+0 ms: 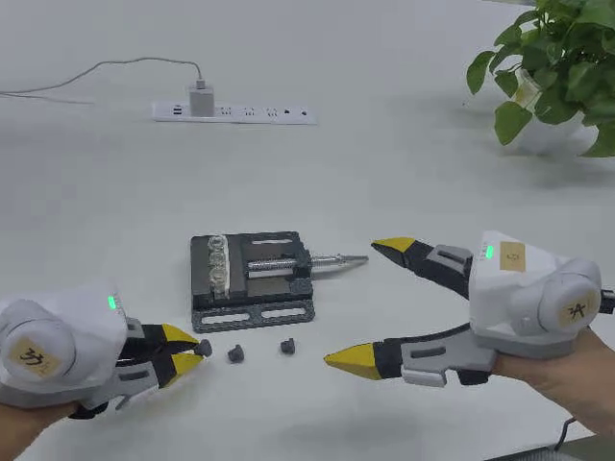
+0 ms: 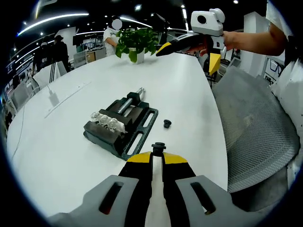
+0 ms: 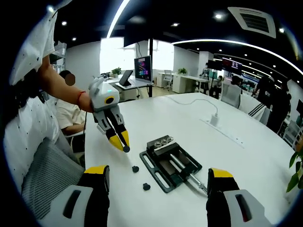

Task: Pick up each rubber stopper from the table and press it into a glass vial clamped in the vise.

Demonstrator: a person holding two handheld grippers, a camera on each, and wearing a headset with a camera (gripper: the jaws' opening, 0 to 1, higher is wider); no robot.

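Observation:
A dark vise [image 1: 252, 280] sits mid-table with three glass vials [image 1: 219, 263] clamped in a row at its left end. My left gripper [image 1: 187, 353] hovers low at the front left, shut on a black rubber stopper [image 1: 203, 348] at its yellow tips. The left gripper view has that stopper [image 2: 158, 148] between the closed jaws, with the vise [image 2: 120, 125] beyond it. Two more stoppers [image 1: 235, 354] [image 1: 287, 346] lie on the table in front of the vise. My right gripper [image 1: 370, 303] is wide open to the vise's right, holding nothing. Its own view shows the vise [image 3: 170, 163] between its jaws.
A white power strip [image 1: 233, 112] with a plugged-in charger [image 1: 201, 99] lies at the back. A potted plant [image 1: 557, 67] stands at the back right. A grey mesh chair [image 2: 255, 137] sits beside the table's near edge.

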